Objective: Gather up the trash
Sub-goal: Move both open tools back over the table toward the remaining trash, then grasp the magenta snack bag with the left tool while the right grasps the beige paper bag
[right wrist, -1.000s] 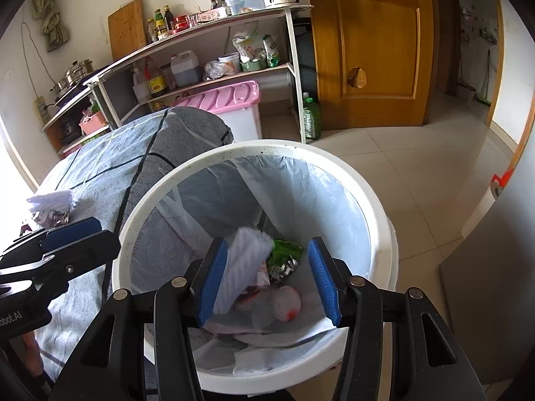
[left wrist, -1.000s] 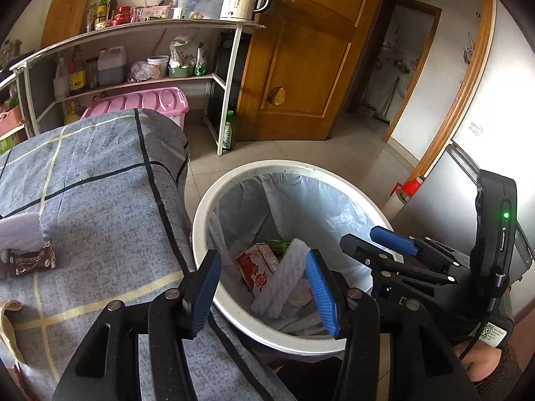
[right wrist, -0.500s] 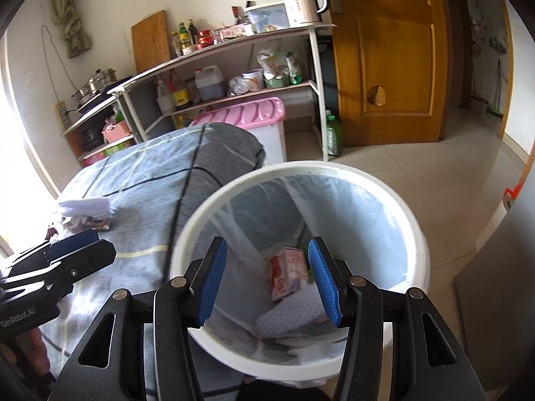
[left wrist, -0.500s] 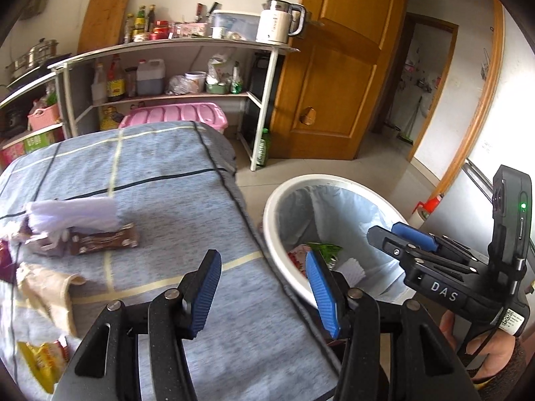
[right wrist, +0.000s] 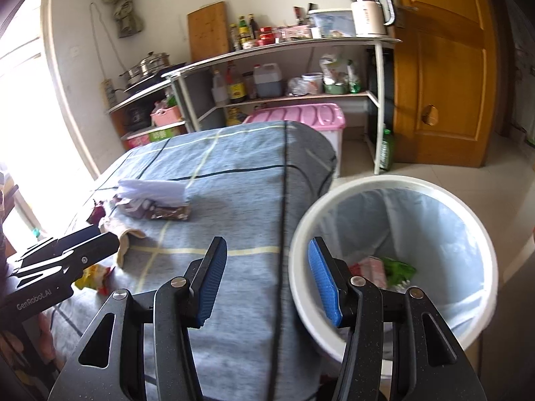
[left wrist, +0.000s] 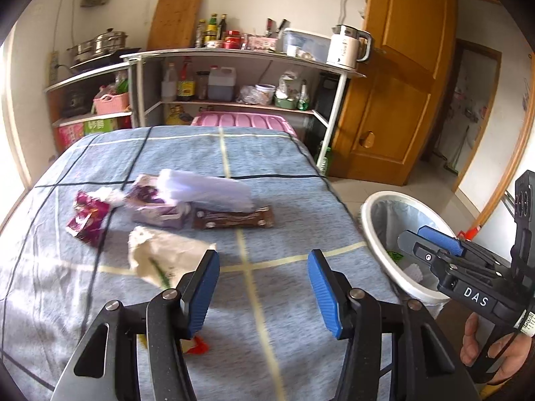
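Note:
Trash lies on the blue-grey checked table [left wrist: 267,167]: a white crumpled sheet [left wrist: 207,188] over a purple pack [left wrist: 157,212], a brown wrapper [left wrist: 234,219], a magenta wrapper [left wrist: 87,217], a beige paper bag [left wrist: 164,254] and a red-yellow wrapper [left wrist: 197,347]. My left gripper [left wrist: 263,257] hovers above the table's near part, jaws opening, nothing between them. The white bin [right wrist: 394,182] with its pale liner stands right of the table and holds a red carton [right wrist: 371,265] and a green wrapper [right wrist: 399,269]. My right gripper [right wrist: 266,244] is open and empty, over the gap between table and bin.
A metal shelf rack [left wrist: 234,56] with bottles, pots and a kettle [left wrist: 347,46] lines the far wall. A pink storage box [left wrist: 240,120] sits behind the table. A wooden door [left wrist: 394,100] stands at right. A green bottle [right wrist: 386,153] is on the tiled floor.
Both grippers have swung left, from over the bin toward the table. The white pieces seen between their fingers a second ago are gone from them.

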